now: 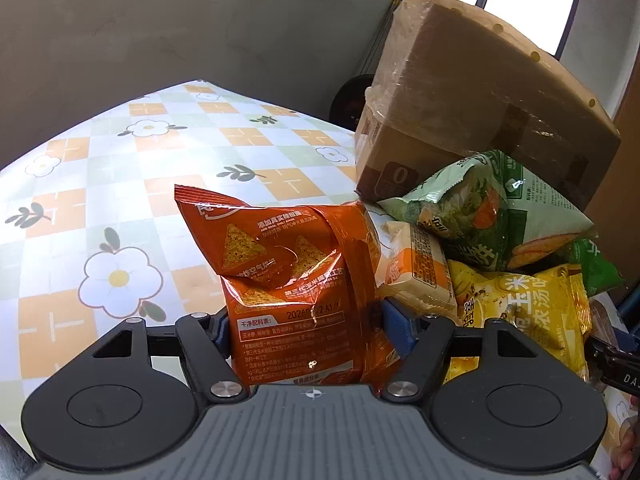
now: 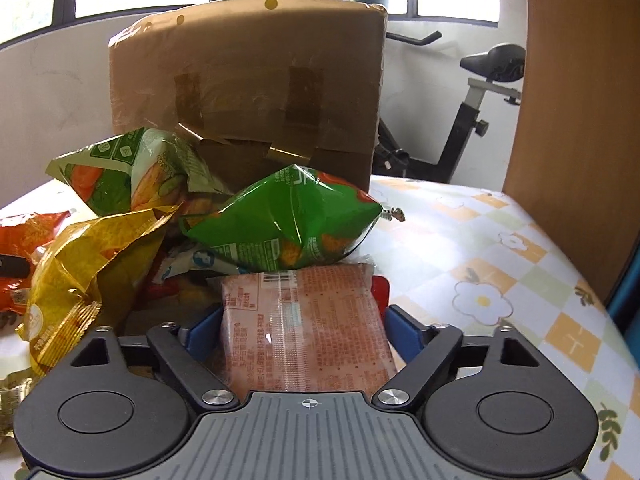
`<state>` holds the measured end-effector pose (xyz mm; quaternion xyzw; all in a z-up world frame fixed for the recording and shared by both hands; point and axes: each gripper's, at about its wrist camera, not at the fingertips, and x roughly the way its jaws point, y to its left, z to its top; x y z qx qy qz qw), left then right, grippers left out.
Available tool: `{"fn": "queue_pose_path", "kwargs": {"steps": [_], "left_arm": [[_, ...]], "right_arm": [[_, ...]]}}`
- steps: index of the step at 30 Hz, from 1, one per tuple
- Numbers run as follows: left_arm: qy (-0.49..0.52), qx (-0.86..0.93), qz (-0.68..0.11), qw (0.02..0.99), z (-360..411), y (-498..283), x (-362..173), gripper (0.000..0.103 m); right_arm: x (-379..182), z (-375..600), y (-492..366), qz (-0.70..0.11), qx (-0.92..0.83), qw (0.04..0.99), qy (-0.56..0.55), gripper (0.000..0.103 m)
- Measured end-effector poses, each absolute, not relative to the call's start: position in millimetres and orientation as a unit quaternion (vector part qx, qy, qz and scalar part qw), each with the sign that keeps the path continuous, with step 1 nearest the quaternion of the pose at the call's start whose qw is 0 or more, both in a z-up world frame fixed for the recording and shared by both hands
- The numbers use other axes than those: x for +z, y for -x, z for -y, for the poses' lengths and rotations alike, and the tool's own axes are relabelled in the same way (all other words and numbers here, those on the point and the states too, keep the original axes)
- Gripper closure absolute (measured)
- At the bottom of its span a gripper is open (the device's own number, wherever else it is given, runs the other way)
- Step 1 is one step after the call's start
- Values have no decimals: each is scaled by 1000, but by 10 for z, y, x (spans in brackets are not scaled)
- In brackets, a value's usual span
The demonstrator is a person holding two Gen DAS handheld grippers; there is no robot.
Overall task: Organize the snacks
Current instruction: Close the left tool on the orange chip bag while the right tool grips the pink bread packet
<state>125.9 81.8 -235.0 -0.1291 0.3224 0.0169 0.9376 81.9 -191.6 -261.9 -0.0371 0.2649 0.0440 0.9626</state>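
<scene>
**Snack packets taken up from both sides of the heap**

Snacks are piled at the foot of a taped cardboard box (image 2: 248, 92) on a counter (image 1: 120, 184) covered with a glossy checked cloth printed with flowers. The step in hand is judged to be the pick-up: one packet is being gripped in each tool before being carried off and sorted.

The left tool (image 1: 312, 330) is seen partly closed around the lower end of an orange chip bag (image 1: 288, 280), in the lower centre of the left view; the blue pads lie against its sides and the foil is creased between them, so it appears to be held. The bag is puffy, shiny and crinkled, with triangle chips printed on it.

The right tool (image 2: 304, 334) stands fairly wide, its pads either side of a flat pink packet (image 2: 304, 320) in the lower centre of the right view. Contact looks likely, but a small gap on the right side cannot be ruled out. This packet is rectangular, firm-looking and matt.

A green bag (image 2: 288, 228) rests on its far end, and a yellow bag (image 2: 80, 264) lies to the left. The next move is judged to call for a slow withdrawal, so that the heap is not toppled.
</scene>
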Motion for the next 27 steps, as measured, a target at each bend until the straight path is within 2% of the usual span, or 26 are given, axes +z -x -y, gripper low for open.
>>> {"fn": "queue_pose_path", "kwargs": {"steps": [2, 7, 27], "left_arm": [[117, 18, -315, 942, -794, -1216, -2336, 42], [113, 27, -309, 944, -810, -1154, -2314, 44], [93, 59, -257, 960, -816, -939, -2044, 47]], "right_arm": [[-2628, 1915, -811, -264, 47, 963, 37, 25], [-2640, 1907, -781, -262, 45, 963, 39, 27], [-2634, 1973, -762, -260, 50, 964, 18, 32]]}}
